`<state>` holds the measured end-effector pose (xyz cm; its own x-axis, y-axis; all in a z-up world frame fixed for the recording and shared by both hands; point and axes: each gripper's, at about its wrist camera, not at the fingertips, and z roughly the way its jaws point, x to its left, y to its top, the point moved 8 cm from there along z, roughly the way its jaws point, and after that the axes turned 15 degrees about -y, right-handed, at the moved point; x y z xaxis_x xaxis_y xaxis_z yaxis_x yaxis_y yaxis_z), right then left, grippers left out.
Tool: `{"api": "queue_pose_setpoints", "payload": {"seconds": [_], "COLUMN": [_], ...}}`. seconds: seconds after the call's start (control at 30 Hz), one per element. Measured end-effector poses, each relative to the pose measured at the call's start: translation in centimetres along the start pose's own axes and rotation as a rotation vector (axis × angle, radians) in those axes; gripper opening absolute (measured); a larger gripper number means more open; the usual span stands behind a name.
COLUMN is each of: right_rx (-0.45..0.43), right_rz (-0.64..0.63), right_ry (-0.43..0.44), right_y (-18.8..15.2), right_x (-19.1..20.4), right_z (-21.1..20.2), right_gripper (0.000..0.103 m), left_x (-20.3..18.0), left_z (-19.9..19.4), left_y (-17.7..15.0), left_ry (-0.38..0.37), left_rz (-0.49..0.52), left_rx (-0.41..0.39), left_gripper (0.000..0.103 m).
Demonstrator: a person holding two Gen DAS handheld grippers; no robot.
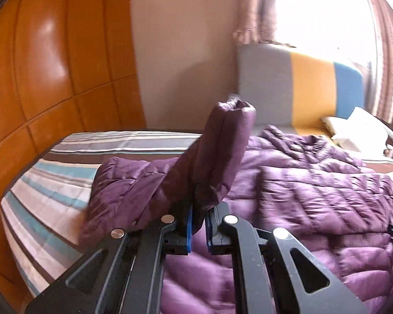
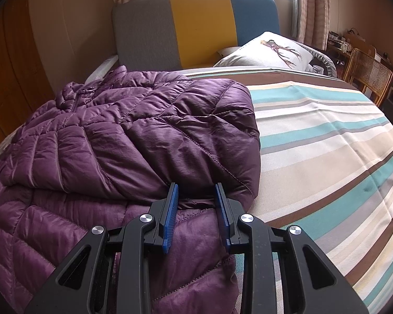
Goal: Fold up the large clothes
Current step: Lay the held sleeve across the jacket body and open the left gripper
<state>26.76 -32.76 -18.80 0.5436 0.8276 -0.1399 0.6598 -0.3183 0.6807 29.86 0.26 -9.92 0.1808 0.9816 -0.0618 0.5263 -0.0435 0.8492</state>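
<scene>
Purple down jacket on striped bed. Left gripper jaws pinching lifted sleeve. Right gripper jaws spread at folded edge. Judged light, soft, slippery, springy; grip at seams, cuffs.

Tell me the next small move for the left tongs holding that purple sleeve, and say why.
Probably carry the sleeve across and lay it on the jacket body. The left tongs grip it raised above the striped bed, while the other sleeve looks already folded over; the right tongs sit open at that fold.
</scene>
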Motion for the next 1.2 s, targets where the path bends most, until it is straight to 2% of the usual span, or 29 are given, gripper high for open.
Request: {"api": "queue_pose_setpoints", "payload": {"seconds": [0.27,0.37,0.53,0.8,0.83,0.87,0.93,0.97,1.07,1.2], "right_rx": [0.0,0.001,0.001,0.004,0.004,0.004,0.003,0.003,0.003,0.003], "right_rz": [0.0,0.002,0.005,0.011,0.012,0.012,0.012,0.011,0.008,0.01], "right_ry": [0.0,0.002,0.005,0.012,0.012,0.012,0.012,0.01,0.008,0.01], "right_y": [0.0,0.0,-0.1,-0.1,-0.1,-0.1,-0.1,-0.1,-0.1,-0.1], "right_x": [0.0,-0.1,-0.1,0.1,-0.1,0.0,-0.1,0.0,-0.1,-0.2], "right_z": [0.0,0.0,0.0,0.1,0.1,0.1,0.1,0.1,0.1,0.1], "right_gripper": [0.028,0.028,0.028,0.028,0.028,0.028,0.028,0.028,0.028,0.028], "left_x": [-8.7,-12.0,-16.3,-19.1,-19.6,-19.8,-20.0,-20.1,-20.2,-18.7], "left_z": [1.4,2.2,3.3,5.4,6.1,6.4,6.4,6.3,4.7,1.9], "left_y": [0.7,0.3,-0.8,-2.8,-3.1,-3.5,-3.9,-4.0,-3.8,-3.7], "left_ry": [-0.12,-0.173,-0.217,-0.26,-0.264,-0.275,-0.327,-0.347,-0.406,-0.471], "left_rz": [0.071,0.088,0.135,0.166,0.168,0.167,0.151,0.145,0.127,0.079], "left_rx": [0.016,0.042,0.082,0.166,0.179,0.198,0.208,0.2,0.177,0.139], "left_gripper": [0.007,0.007,0.007,0.008,0.015,0.032,0.057,0.065,0.076,0.081]}}
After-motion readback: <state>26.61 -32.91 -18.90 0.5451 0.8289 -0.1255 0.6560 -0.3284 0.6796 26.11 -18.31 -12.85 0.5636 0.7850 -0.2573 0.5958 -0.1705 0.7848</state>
